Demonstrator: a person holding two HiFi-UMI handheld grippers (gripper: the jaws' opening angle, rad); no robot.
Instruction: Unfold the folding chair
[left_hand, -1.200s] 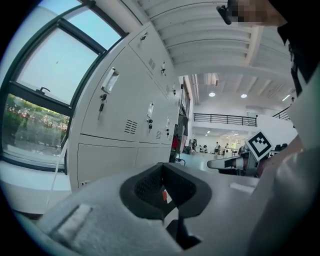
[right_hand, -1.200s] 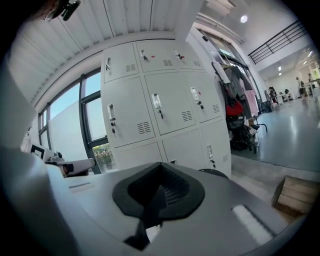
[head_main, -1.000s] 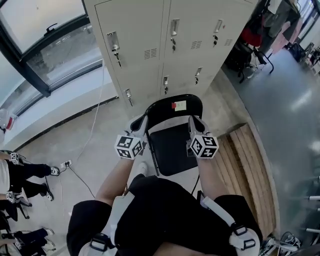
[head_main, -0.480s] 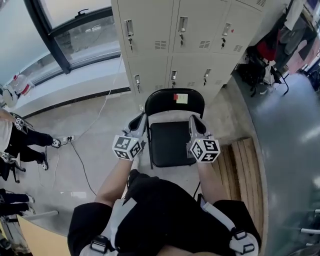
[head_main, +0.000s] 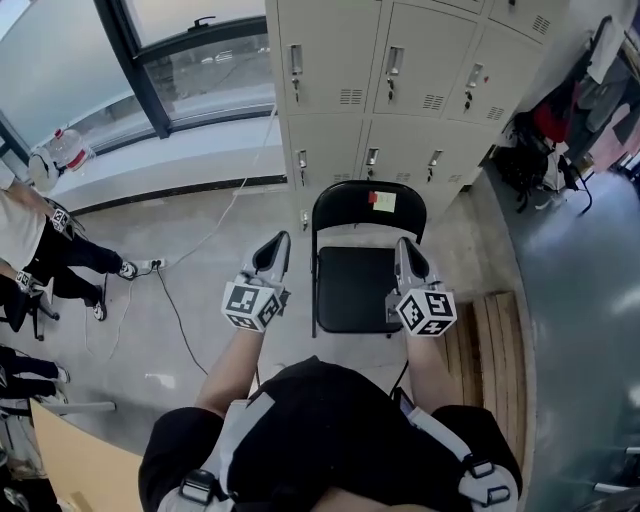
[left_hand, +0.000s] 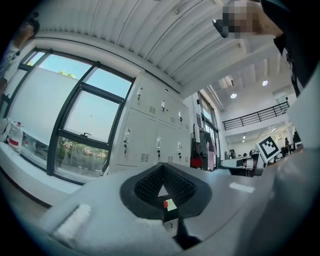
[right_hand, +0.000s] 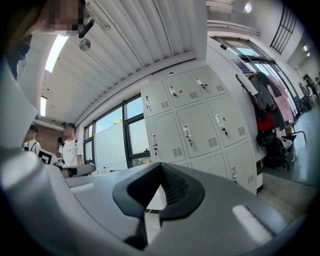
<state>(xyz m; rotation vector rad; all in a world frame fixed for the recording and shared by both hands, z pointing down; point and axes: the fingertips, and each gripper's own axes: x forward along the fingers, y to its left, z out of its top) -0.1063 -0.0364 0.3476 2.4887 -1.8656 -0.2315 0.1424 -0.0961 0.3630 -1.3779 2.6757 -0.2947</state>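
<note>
The black folding chair (head_main: 355, 290) stands opened out on the floor in front of the lockers, seat flat, backrest (head_main: 368, 200) with a red and yellow sticker upright. My left gripper (head_main: 277, 245) hangs shut and empty to the left of the chair, apart from it. Over the seat's right edge my right gripper (head_main: 405, 250) is also shut with nothing in it. In the left gripper view the pads (left_hand: 150, 187) meet, and the chair's sticker (left_hand: 169, 204) shows just below them. The right gripper view shows its pads (right_hand: 172, 192) closed together against the lockers (right_hand: 200, 125).
Grey lockers (head_main: 400, 80) stand close behind the chair. A wooden slatted bench (head_main: 495, 340) lies to the right. A cable (head_main: 175, 310) trails over the floor on the left, near a person (head_main: 40, 250). Bags and clothes (head_main: 545, 150) sit at the far right.
Both grippers have drawn back from the chair's sides and risen; the left one has moved clear to the left. The chair stays unfolded.
</note>
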